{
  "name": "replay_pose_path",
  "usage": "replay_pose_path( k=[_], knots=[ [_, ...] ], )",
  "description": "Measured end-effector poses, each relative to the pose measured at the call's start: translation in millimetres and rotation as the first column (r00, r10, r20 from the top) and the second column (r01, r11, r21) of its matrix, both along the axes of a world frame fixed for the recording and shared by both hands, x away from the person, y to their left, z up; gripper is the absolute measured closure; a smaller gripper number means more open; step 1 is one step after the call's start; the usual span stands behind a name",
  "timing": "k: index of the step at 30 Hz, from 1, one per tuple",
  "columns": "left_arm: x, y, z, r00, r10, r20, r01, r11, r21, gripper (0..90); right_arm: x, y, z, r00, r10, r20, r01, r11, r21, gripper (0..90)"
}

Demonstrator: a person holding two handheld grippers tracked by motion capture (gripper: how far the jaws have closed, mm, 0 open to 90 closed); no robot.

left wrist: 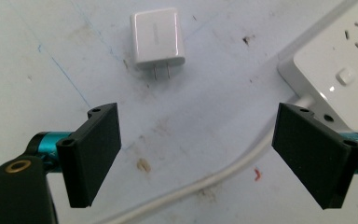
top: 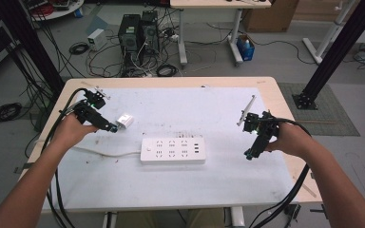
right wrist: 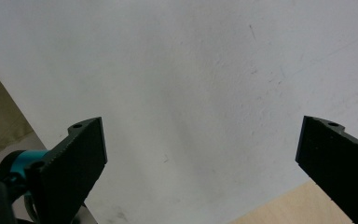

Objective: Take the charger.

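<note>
Reaching across a stained white table [top: 228, 175], a person's left gripper [top: 114, 128] hovers just short of a small white charger [top: 125, 120], its jaws spread wide and holding nothing. From the left gripper view, the charger [left wrist: 158, 38] lies flat on the tabletop beyond the open jaws, its two metal prongs pointing back toward the gripper [left wrist: 196, 151], apart from both jaws. A white power strip [top: 173, 150] sits near the middle of the table, just right of the charger, with its white cord [top: 107, 153] running off to the left under the left hand [top: 71, 132]. In the left gripper view the power strip [left wrist: 340, 70] shows at the upper right, and the cord [left wrist: 205, 184] crosses the table between the jaws. Well apart, at the table's right side, the right gripper [top: 250, 153] is held in the right hand [top: 290, 138], tilted down toward the bare surface. Its jaws also stand wide, gripping nothing, as the right gripper view shows, with only white tabletop [right wrist: 191, 93] between them [right wrist: 200, 163].
</note>
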State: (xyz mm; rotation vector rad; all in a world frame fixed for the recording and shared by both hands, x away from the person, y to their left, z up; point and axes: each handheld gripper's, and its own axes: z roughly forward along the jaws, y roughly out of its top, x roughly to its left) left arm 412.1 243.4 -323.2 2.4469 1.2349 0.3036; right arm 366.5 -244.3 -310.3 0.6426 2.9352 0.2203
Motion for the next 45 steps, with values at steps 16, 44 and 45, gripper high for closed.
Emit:
replay_pose_path(
  k=[16,44,45],
  knots=[
    [49.3,-21.4,-45.6,0.9922,0.123,0.022,-0.123,0.9924,-0.002,15.6,8.4,-5.2,-8.0,0.9998,-0.020,-0.008,0.021,0.9998,0.008,1.1],
    [76.0,-16.4,-85.5,0.9942,0.104,-0.027,-0.105,0.9939,-0.034,27.9,4.5,-11.4,-7.0,0.9984,-0.056,-0.009,0.056,0.9984,0.011,1.2],
    [76.1,-16.5,-85.6,0.9942,0.103,-0.029,-0.104,0.9941,-0.028,30.1,4.5,-11.6,-7.4,0.9984,-0.057,-0.009,0.057,0.9983,0.013,1.2]
  ],
)
